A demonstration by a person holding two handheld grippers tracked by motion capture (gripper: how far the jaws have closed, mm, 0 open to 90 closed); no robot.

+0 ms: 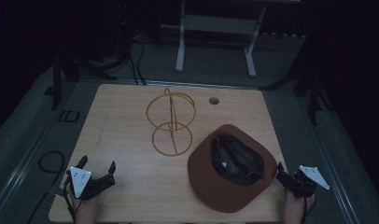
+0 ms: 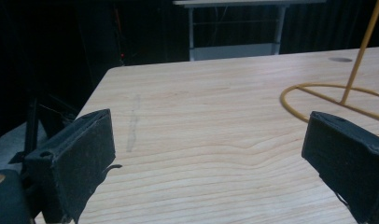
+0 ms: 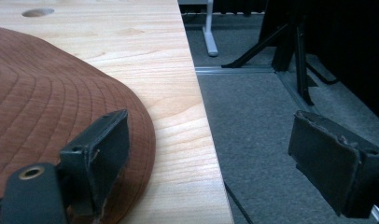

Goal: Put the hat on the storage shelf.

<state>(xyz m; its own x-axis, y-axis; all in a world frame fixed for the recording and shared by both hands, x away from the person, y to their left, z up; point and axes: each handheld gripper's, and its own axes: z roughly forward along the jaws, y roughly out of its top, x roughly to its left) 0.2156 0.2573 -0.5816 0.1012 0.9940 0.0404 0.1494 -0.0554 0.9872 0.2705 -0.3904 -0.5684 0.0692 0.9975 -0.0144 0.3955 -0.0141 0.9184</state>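
Right gripper [image 3: 211, 158], jaws spread, straddles the table [image 3: 131, 46] edge beside the brown hat [image 3: 47, 107].

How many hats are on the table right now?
1: a brown hat lies upside down at the table's near right, beside the yellow wire stand. None looks hidden.

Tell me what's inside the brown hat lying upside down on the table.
The brown hat lies crown-down, so its hollow faces up. Inside shows a dark patterned lining with a small pale tag. The crown's outside and the table beneath it are covered.
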